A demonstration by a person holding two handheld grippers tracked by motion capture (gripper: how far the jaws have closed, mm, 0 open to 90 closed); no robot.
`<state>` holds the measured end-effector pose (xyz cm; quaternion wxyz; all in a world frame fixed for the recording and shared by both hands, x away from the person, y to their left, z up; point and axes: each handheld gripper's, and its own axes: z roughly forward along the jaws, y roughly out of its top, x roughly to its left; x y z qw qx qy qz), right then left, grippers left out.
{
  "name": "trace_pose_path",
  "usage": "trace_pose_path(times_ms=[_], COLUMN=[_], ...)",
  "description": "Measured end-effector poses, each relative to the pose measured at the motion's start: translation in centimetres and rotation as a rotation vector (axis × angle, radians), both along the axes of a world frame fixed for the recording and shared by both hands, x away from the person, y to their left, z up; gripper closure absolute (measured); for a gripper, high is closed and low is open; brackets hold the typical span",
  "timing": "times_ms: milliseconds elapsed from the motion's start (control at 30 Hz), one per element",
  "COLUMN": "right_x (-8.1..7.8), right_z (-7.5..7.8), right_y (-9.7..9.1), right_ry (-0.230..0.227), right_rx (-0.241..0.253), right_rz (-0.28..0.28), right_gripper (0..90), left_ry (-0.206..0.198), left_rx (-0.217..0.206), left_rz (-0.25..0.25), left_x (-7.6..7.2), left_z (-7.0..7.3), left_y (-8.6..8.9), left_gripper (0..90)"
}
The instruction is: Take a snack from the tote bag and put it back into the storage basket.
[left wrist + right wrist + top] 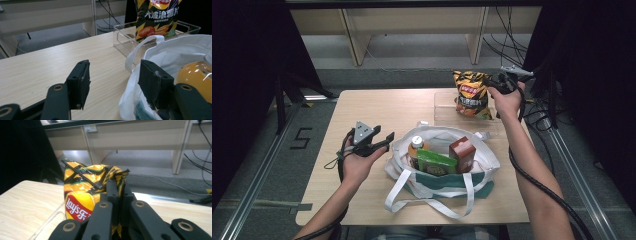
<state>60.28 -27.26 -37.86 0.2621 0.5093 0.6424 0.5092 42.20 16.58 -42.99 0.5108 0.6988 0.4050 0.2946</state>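
Wooden table (377, 102) carries a white tote (439, 167) with a bottle (415, 148), green packet (435, 163) and brown carton (461, 152) inside. Behind the tote, the right gripper (496, 82) is clenched on a chip bag (471, 93) standing in a clear tray (443, 109). Left of the tote, the left gripper (382, 141) is released.

The left claw (382, 141) rests low in the person's left hand (357, 162), jaws spread wide with nothing between them. The right arm stretches forward, its hand (508, 100) raised, the right claw (492, 84) clamped tight, jaws pointing leftward in the high view.
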Motion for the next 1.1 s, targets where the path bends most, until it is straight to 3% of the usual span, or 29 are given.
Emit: trace_pose_path(times_ms=[67,100,167,267,333,467,667,800,967,1100], right_x=[0.2,0.1,0.3,0.3,0.4,0.5,0.4,0.6,0.3,0.0], right_z=[-0.3,-0.2,-0.3,-0.4,-0.4,-0.4,-0.3,-0.4,0.1,0.0], right_y=[-0.3,-0.3,-0.6,-0.9,-1.1,-1.4,-1.8,-2.3,-2.5,-3.3], right_ry=[-0.026,0.003,-0.006,0.022,0.008,0.005,0.051,0.044,0.091,0.081], right_rx=[-0.020,-0.002,-0.013,-0.025,-0.046,-0.059,-0.065,-0.083,-0.091,-0.118], right_rz=[0.001,-0.016,-0.033,-0.074,-0.088,-0.086,-0.137,-0.139,-0.171,-0.159], right_gripper=[89.4,89.1,88.3,87.8,87.5,87.3,84.1,71.4,54.6,49.8], left_ry=[0.000,0.002,0.001,-0.003,-0.002,-0.003,-0.003,-0.002,0.002,-0.003], left_rx=[0.002,0.000,-0.003,-0.002,-0.004,-0.002,-0.007,-0.005,0.001,-0.001], left_rz=[-0.001,0.002,0.004,0.001,0.002,0.000,0.003,0.003,0.001,-0.002], left_x=[0.0,0.0,0.0,0.0,0.0,0.0,-0.1,0.0,0.0,-0.1], left_z=[0.0,0.0,0.0,0.1,0.0,0.0,0.1,0.0,0.0,0.1], left_y=[0.0,0.0,0.0,0.0,0.0,0.0,0.0,0.0,-0.2,-0.2], left_gripper=[41.5,41.5,41.5,41.4,41.3,41.2,41.2,41.2,41.2,41.1])
